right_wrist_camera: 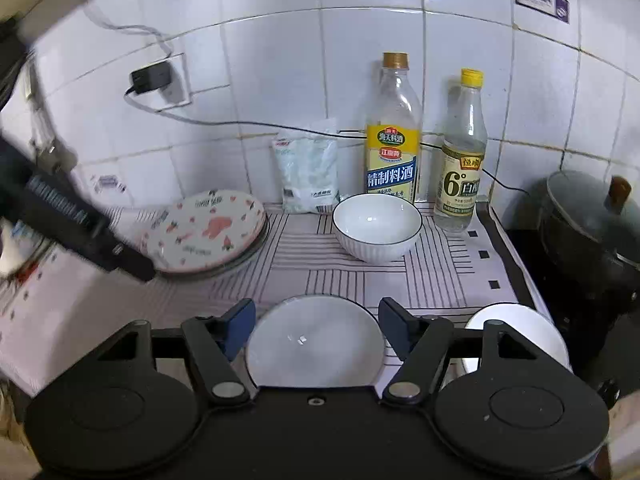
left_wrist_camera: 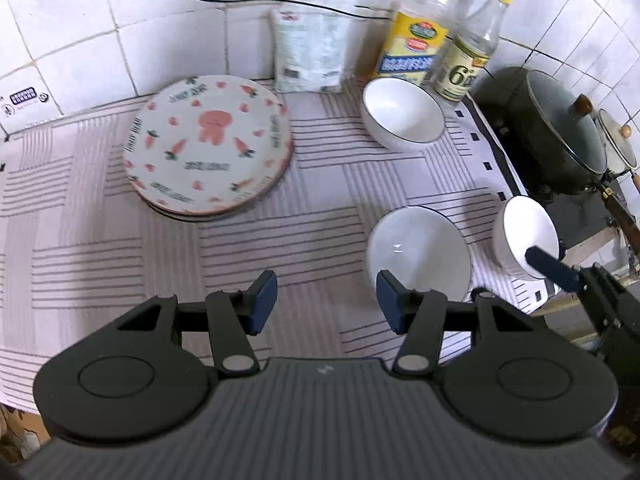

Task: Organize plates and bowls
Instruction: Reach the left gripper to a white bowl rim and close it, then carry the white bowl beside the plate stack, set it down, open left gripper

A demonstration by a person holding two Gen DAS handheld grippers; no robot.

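A stack of carrot-patterned plates (left_wrist_camera: 206,146) lies at the back left of the striped cloth; it also shows in the right wrist view (right_wrist_camera: 208,232). Three white bowls stand on the cloth: a far bowl (left_wrist_camera: 402,114) (right_wrist_camera: 376,226), a near bowl (left_wrist_camera: 418,250) (right_wrist_camera: 314,340) and a right bowl (left_wrist_camera: 524,234) (right_wrist_camera: 520,332). My left gripper (left_wrist_camera: 326,304) is open and empty above the cloth, left of the near bowl. My right gripper (right_wrist_camera: 316,322) is open, hovering over the near bowl, its fingers on either side of it.
Two bottles (right_wrist_camera: 394,136) (right_wrist_camera: 462,160) and a white bag (right_wrist_camera: 308,172) stand against the tiled wall. A dark lidded pot (left_wrist_camera: 560,132) sits on the stove at the right. A cable (right_wrist_camera: 240,124) runs along the wall from a socket.
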